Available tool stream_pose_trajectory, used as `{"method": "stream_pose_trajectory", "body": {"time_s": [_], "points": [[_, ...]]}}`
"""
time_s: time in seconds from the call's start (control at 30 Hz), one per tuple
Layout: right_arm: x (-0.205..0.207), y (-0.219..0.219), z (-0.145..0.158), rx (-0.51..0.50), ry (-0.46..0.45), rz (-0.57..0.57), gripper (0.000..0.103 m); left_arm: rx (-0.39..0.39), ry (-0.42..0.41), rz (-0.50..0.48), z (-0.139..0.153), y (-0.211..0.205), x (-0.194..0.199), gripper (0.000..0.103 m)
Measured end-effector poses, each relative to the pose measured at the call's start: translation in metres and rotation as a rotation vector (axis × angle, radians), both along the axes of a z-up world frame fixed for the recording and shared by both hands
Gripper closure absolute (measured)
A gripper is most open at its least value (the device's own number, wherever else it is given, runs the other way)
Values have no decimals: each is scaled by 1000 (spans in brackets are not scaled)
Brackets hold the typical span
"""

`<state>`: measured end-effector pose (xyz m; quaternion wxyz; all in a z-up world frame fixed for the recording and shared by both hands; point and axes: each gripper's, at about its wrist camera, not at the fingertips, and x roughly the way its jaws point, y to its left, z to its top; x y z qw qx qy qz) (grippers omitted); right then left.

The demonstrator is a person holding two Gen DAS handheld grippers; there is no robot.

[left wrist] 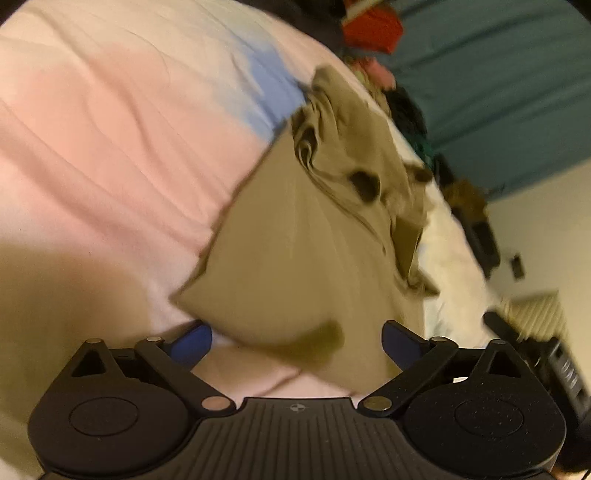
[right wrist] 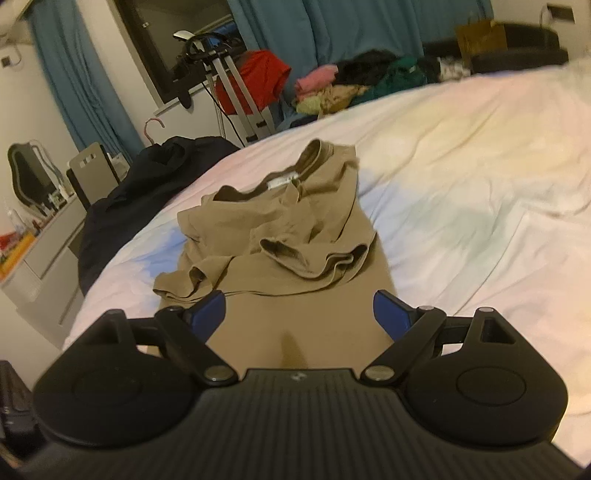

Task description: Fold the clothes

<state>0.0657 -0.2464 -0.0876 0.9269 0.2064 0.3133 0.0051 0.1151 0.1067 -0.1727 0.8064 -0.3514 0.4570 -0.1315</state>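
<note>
A tan T-shirt (right wrist: 280, 229) lies on the white bed sheet (right wrist: 461, 206), collar at the far end and both sleeves folded inward over the chest. My right gripper (right wrist: 299, 314) hovers over its lower half, open, with the flat fabric under the wide gap between the blue fingertips (right wrist: 389, 314). The left wrist view is blurred and tilted. In it the same T-shirt (left wrist: 295, 258) runs diagonally, and a hem corner sits between the spread fingers of my left gripper (left wrist: 295, 343), which is open; the pads do not press on the cloth.
A heap of mixed clothes (right wrist: 351, 85) lies along the bed's far edge. A dark garment (right wrist: 147, 184) drapes over the left edge. A red garment (right wrist: 258, 77) hangs on a metal stand. A desk (right wrist: 44, 251) and teal curtains (right wrist: 332, 29) stand beyond.
</note>
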Motion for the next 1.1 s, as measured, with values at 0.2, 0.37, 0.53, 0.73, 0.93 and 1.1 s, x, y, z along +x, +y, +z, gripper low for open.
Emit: {"method": "stream_pose_trajectory", "body": {"time_s": [0.2,0.37,0.53,0.73,0.93,1.1], "points": [[5,-16,-16,122,67,-38,15,-150,-114,12,7,4,-6,18],[-2,-26,-24,314,116,-46,15,-112,7,9,-14,-4,6,39],[-5,-13,-34,437,171,12,15,-118,26,58,-22,-8,7,52],[-4,0,-54,581,285,69,14,-172,-97,99,-13,-4,7,72],[0,10,-76,669,385,88,14,-162,16,126,-33,-5,23,76],[2,11,-95,777,437,83,13,-202,-40,136,-25,-5,23,94]]}}
